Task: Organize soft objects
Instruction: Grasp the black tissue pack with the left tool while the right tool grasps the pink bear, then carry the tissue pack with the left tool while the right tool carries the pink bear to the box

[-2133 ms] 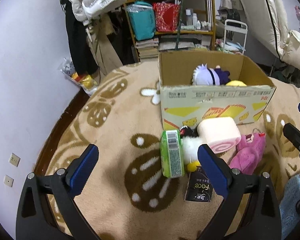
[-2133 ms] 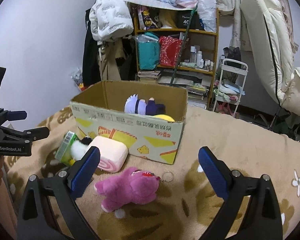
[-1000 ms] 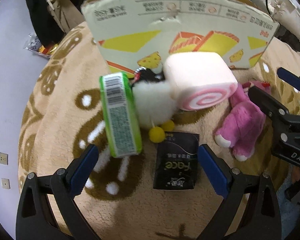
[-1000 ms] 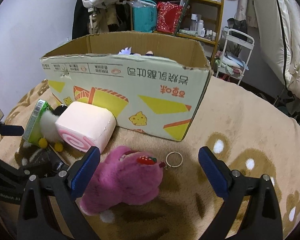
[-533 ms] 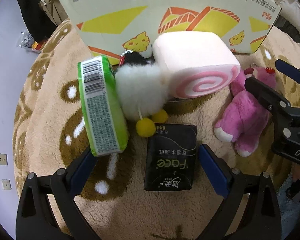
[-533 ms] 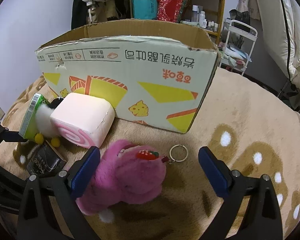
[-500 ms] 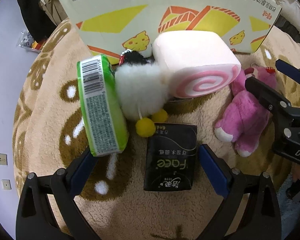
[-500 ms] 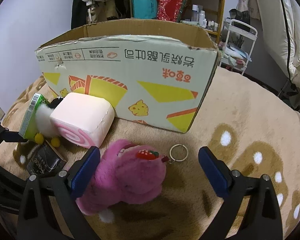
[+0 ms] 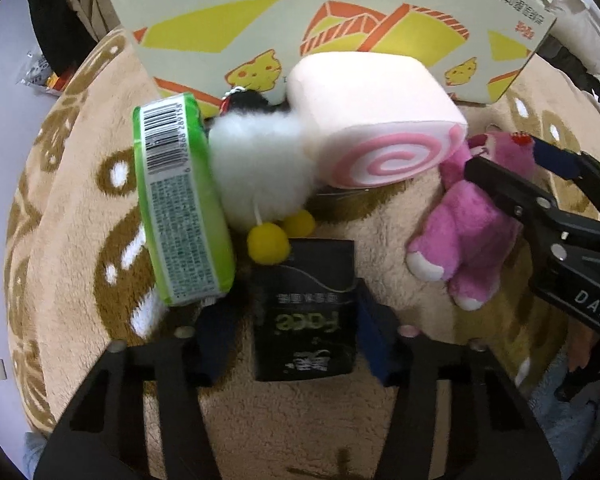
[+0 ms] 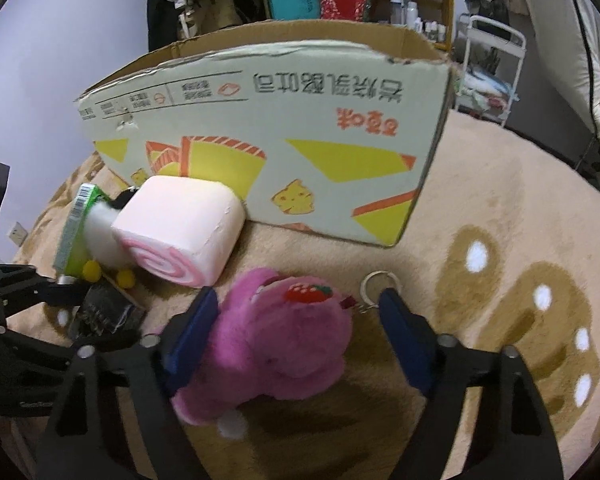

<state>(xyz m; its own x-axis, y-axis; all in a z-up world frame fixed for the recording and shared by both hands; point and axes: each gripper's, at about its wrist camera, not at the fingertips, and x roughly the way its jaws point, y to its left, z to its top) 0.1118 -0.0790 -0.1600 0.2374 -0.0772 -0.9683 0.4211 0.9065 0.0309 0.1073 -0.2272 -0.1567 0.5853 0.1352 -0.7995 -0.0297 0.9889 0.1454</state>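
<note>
Cardboard box (image 10: 284, 128): top edge cut off in left wrist view, contents hidden. Fuzzy tan rug (image 10: 500, 240) under everything. Pink swirl-roll plush (image 9: 376, 120) leans on box front. Pink plush bear (image 10: 284, 344), fluffy, sits between right gripper (image 10: 300, 332) pads, jaws apart, contact unclear. Green tissue pack (image 9: 180, 208) beside white pom-pom plush (image 9: 260, 168). Left gripper (image 9: 296, 332) jaws narrowed around black Face tissue pack (image 9: 306, 312); motion blur, can't tell whether they touch it.

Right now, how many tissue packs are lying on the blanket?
2: a green pack left of the white fluffy toy, and a black pack between the left gripper fingers. Others may be hidden.
</note>
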